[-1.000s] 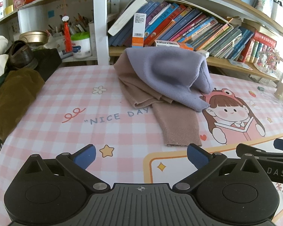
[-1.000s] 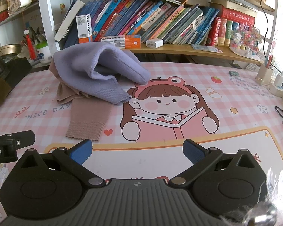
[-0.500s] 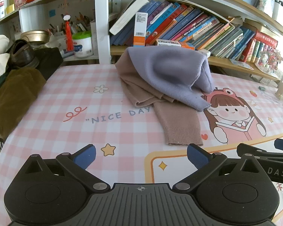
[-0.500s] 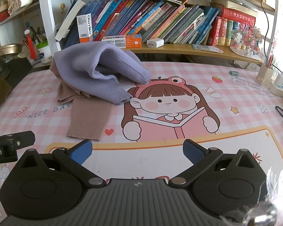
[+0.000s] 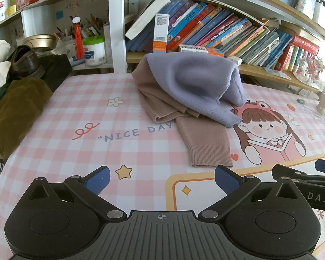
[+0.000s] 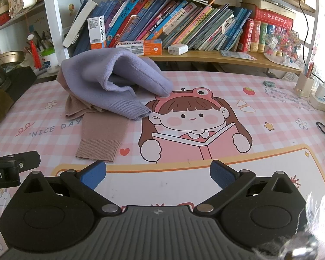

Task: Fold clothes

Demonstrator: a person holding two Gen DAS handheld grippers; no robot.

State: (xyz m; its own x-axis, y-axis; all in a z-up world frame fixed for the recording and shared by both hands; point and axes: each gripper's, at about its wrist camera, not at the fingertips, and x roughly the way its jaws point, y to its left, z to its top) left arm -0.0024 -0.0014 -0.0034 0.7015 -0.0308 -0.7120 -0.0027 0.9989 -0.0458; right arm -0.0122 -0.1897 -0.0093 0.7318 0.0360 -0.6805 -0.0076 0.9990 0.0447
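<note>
- Change since a second ago: the left wrist view has crept a little toward the clothes; the pile sits slightly larger and lower in that view. The right wrist view is almost unchanged. The garments have not shifted.
- Left gripper (image 5: 161,178): fingers spread wide, nothing between them, hovering over the near edge of the table (image 5: 60,143).
- Right gripper (image 6: 158,172): fingers also spread wide and empty, just beside the left one, over the yellow-framed panel of the tablecloth.
- Lilac sweater (image 5: 197,86): heaped in a loose mound toward the far side of the table, in front of the bookshelf (image 5: 216,30). It lies on top of the brown garment.
- Brown sweater (image 5: 203,143): mostly buried under the lilac one; one sleeve or ribbed hem runs out toward me, flat on the cloth, its cuff nearest the left gripper.
- Progress, my judgement: nothing folded yet. Both pieces are crumpled and stacked; no grasp made.
- Remaining: separate the two garments, spread each flat, fold sleeves in, fold bodies, and stack.
- Likely first contact: the brown ribbed end, since it is the nearest free edge.
- Other clothing is piled at the far-left table edge (image 5: 15,108); I cannot tell whether it belongs to the job.
</note>
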